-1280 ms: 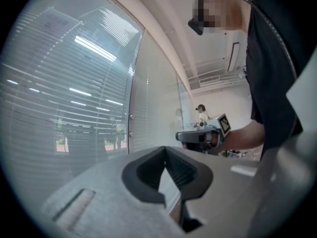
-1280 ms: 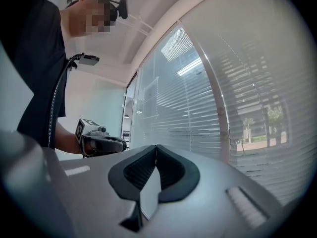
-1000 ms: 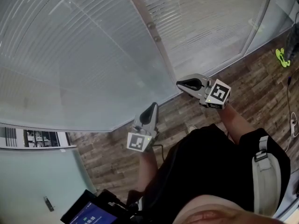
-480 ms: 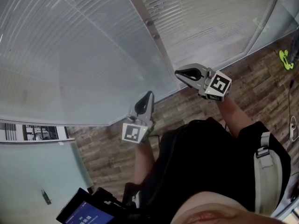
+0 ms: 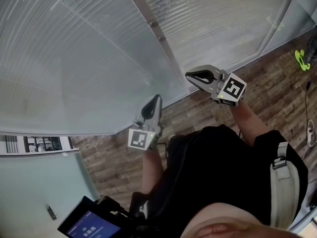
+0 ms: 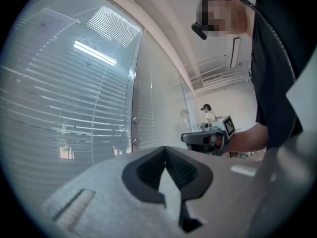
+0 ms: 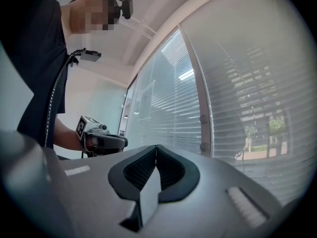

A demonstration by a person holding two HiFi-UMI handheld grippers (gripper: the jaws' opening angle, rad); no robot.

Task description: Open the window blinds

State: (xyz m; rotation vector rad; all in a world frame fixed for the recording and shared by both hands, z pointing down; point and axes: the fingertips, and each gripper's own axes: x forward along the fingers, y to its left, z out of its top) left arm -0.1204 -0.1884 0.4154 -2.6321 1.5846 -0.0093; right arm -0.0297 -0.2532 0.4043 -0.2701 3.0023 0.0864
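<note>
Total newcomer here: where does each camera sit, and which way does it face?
Head view: on the person's head, facing steeply down at blinds and floor; shows left gripper, right gripper, forearms, shirt.
Left gripper view: on the left gripper, facing along its shut jaws at the blinds; shows the right gripper.
Right gripper view: on the right gripper, facing along its shut jaws at the blinds; shows the left gripper.
Shared: both gripper views catch the blinds and the other gripper.

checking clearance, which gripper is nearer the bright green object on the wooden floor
Right: right gripper sits left of the bright green object; left gripper farther left, lower.
</note>
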